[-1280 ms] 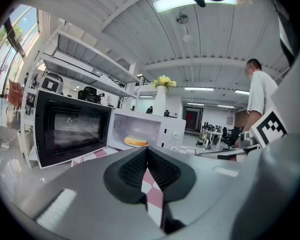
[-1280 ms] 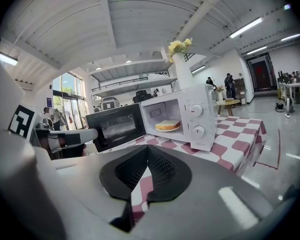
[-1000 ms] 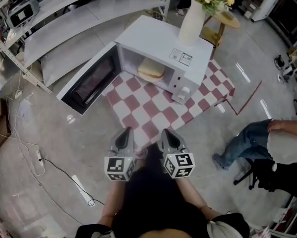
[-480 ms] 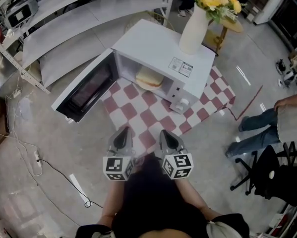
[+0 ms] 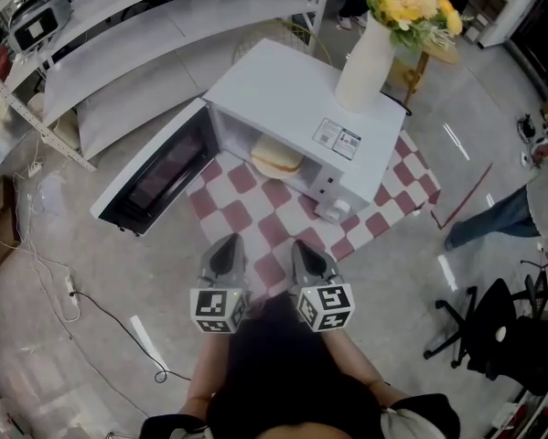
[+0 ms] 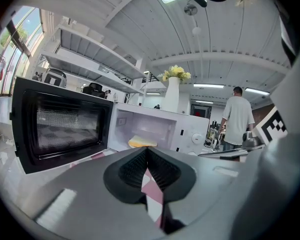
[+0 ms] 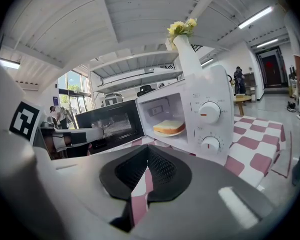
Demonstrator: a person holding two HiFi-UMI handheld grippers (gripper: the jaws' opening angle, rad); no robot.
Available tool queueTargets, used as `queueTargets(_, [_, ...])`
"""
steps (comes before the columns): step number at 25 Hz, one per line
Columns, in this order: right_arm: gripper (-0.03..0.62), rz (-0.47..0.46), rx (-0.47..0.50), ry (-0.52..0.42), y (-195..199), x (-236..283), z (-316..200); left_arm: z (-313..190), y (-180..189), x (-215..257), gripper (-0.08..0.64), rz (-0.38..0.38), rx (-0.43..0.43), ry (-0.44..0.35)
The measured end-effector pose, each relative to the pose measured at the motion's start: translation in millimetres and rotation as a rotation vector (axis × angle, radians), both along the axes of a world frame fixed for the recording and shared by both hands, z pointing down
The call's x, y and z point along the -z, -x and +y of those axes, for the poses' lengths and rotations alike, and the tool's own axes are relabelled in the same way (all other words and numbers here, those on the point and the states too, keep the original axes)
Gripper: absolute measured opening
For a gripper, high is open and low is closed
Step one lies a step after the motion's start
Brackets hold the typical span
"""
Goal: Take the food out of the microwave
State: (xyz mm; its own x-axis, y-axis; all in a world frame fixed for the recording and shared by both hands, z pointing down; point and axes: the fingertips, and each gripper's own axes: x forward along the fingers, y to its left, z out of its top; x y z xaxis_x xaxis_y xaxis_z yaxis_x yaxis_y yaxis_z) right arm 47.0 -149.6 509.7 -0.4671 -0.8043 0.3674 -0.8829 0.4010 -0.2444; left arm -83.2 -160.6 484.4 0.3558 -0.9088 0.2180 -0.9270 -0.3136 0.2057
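A white microwave [image 5: 292, 108] stands on a table with a red-and-white checked cloth [image 5: 255, 218], its door [image 5: 155, 167] swung wide open to the left. Inside lies a slice of bread [image 5: 276, 156] on a plate. The left gripper view shows the bread [image 6: 142, 142] ahead, and so does the right gripper view [image 7: 169, 127]. My left gripper [image 5: 226, 247] and right gripper [image 5: 307, 251] hover side by side at the table's near edge, well short of the microwave. Both are shut and hold nothing.
A white vase of yellow flowers [image 5: 365, 53] stands on top of the microwave. Long shelves [image 5: 118, 53] run behind on the left. A cable [image 5: 100, 309] lies on the floor at left. A person [image 5: 530, 204] and an office chair [image 5: 493, 327] are at right.
Both grippers and the head have come nearer to the table and the microwave. The person at right has drawn away toward the right edge. Both grippers stay shut.
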Motion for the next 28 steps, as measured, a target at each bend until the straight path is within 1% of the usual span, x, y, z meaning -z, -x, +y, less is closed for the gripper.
queueTargets(17, [0.000, -0.008, 0.013, 0.010, 0, -11, -57, -61, -4, -22, 0.009, -0.006, 0.004, 0.049])
queueTargets(25, [0.000, 0.003, 0.017, 0.033, 5, -21, -76, -79, -8, -38, 0.009, 0.019, -0.020, 0.108])
queueTargets(28, [0.000, 0.003, 0.015, 0.043, 5, -24, -82, -85, -10, -46, 0.009, 0.052, -0.028, 0.143])
